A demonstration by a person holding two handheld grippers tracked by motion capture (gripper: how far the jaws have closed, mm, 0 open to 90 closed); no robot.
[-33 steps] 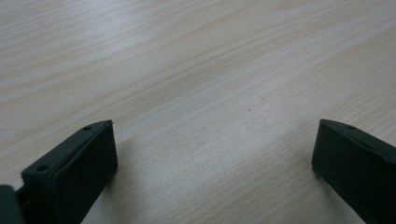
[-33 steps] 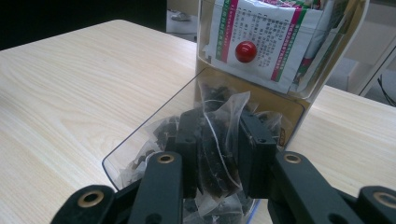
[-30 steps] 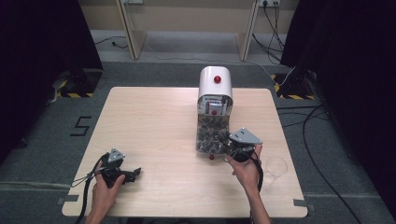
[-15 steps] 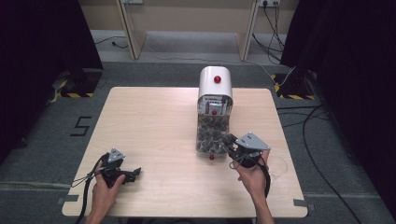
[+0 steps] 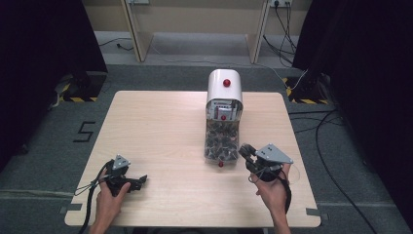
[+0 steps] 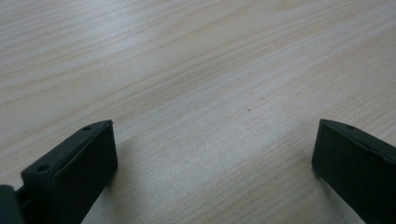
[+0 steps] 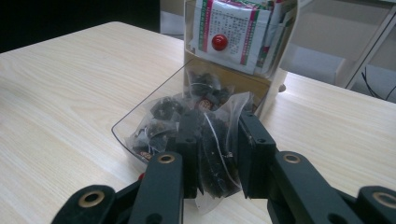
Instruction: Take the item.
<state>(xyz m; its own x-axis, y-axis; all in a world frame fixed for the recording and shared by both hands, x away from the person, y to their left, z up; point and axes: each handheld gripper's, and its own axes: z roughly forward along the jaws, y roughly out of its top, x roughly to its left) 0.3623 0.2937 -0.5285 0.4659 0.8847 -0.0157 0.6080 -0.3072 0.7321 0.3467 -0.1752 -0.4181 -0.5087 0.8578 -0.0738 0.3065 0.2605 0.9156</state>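
Observation:
A white dispenser (image 5: 224, 87) with a red button stands mid-table, printed sachets (image 7: 229, 28) stacked in its open front. Its clear drawer (image 5: 221, 141) is pulled out toward me and holds several clear packets of dark contents (image 7: 163, 112). My right gripper (image 5: 245, 152) sits at the drawer's near right corner, shut on one such packet (image 7: 217, 149) pinched upright between its jaws. My left gripper (image 5: 141, 179) rests low over bare wood at the near left, jaws wide apart (image 6: 215, 135) with nothing between them.
The pale wooden table (image 5: 160, 126) has bare room across its left half. A small red knob (image 5: 220, 165) marks the drawer's front. Something clear and round (image 5: 293, 171) lies by my right hand. Cables and dark curtains surround the table.
My right gripper has drawn back a little from the drawer toward the near edge and to the right. The left gripper has stayed put.

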